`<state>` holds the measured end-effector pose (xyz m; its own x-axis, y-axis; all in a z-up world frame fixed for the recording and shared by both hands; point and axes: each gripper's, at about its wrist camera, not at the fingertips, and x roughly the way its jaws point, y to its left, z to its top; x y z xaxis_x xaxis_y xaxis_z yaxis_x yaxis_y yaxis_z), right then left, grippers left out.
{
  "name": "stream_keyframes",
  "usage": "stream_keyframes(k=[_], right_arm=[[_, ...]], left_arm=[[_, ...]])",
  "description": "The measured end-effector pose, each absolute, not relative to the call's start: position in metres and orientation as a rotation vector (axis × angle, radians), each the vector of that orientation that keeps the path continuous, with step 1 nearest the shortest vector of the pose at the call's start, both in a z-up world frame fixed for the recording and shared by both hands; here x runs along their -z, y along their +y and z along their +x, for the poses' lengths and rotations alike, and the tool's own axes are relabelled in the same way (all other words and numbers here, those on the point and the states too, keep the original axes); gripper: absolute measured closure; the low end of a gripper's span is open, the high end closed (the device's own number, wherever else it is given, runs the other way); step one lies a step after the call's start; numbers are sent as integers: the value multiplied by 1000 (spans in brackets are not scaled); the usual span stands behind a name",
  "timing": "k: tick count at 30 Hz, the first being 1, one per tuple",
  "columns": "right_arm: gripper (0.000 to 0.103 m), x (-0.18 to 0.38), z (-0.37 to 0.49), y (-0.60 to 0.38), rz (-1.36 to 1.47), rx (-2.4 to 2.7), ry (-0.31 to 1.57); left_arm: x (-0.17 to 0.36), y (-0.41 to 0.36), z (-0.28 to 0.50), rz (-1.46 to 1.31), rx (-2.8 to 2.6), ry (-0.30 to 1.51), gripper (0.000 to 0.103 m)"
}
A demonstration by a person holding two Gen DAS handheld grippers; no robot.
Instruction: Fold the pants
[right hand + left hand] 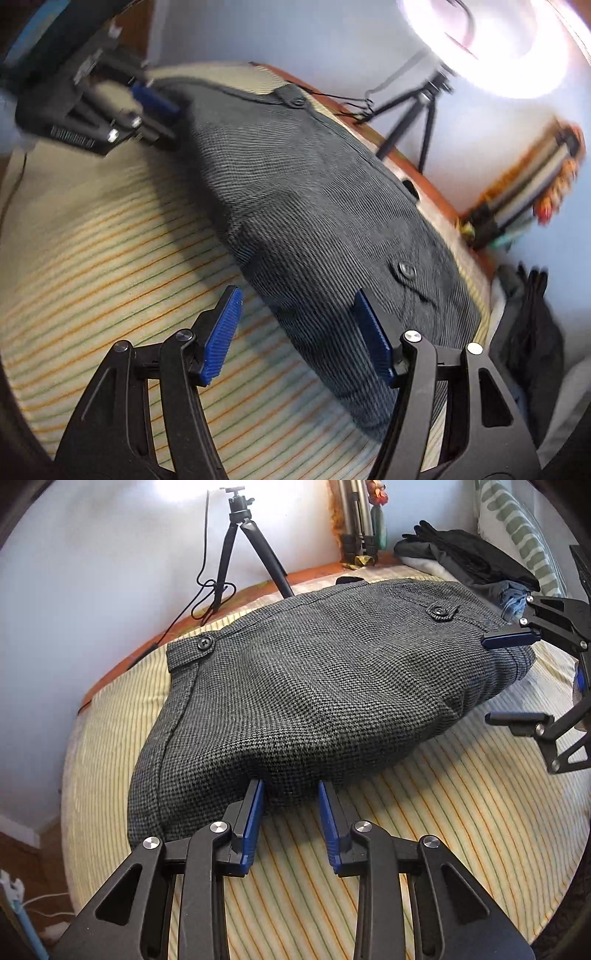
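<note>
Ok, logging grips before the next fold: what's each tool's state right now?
Left tool: open, tips at the pants edge, not gripping.
Right tool: open wide, straddling the pants edge, nothing held.

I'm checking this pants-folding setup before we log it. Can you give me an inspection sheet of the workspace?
Surface: striped sheet over a bed.
Job's things: grey checked pants, folded into a compact bundle, buttons facing up.
Clutter: pile of dark clothes at the far corner, beside a patterned pillow.
Grippers: left gripper at the bundle's near edge, fingers apart; right gripper open, straddling the bundle's end.
Cables: black cable hanging and looped by the tripod.
Surroundings: pale wall, bright lamp.
</note>
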<state>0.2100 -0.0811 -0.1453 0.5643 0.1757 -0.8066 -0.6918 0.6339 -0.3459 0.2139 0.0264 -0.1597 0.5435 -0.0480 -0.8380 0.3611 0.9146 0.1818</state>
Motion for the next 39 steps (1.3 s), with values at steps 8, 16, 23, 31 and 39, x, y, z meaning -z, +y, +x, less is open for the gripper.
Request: stream_keyframes(k=[8, 16, 23, 31, 39], right_arm=[[87, 143, 239, -78, -737, -633, 889], [94, 119, 273, -90, -576, -674, 956], [96, 99, 299, -101, -479, -724, 985], [96, 85, 312, -105, -474, -671, 959], [57, 80, 262, -81, -406, -811, 934]], left_arm=[[147, 37, 232, 331, 245, 949, 77], [120, 41, 238, 279, 263, 885, 77], [128, 18, 202, 359, 386, 892, 77], [150, 27, 244, 375, 321, 936, 74], [145, 37, 272, 343, 316, 930, 74]])
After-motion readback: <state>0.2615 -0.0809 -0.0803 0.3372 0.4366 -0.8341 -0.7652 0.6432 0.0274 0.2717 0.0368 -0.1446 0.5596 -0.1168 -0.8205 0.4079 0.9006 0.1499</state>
